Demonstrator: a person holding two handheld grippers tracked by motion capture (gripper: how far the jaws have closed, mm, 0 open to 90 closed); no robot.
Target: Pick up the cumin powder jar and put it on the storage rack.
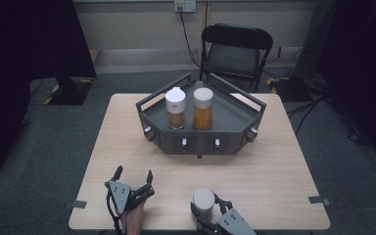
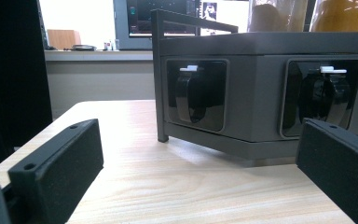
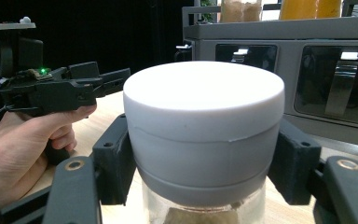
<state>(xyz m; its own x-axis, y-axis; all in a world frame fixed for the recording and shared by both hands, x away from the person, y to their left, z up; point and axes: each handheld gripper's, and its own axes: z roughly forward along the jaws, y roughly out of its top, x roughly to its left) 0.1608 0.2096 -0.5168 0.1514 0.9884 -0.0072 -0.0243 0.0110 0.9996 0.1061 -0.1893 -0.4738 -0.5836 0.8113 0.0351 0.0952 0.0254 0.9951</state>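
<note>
Here, right gripper [image 1: 208,215] jaws tight on white-capped jar [image 1: 203,201]; left gripper [image 1: 134,176] jaws apart, empty.

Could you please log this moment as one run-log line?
right gripper: jaws shut on white-capped jar | left gripper: jaws open, empty | tray: two jars

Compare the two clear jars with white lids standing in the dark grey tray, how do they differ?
The left clear jar with the domed white lid holds brownish contents; the right clear jar with the flat white lid holds brighter orange contents. The left jar's lid rises to a small raised tip, while the right jar's lid is flat on top. Both stand upright, side by side in the dark grey tray, and look similar in height.
</note>
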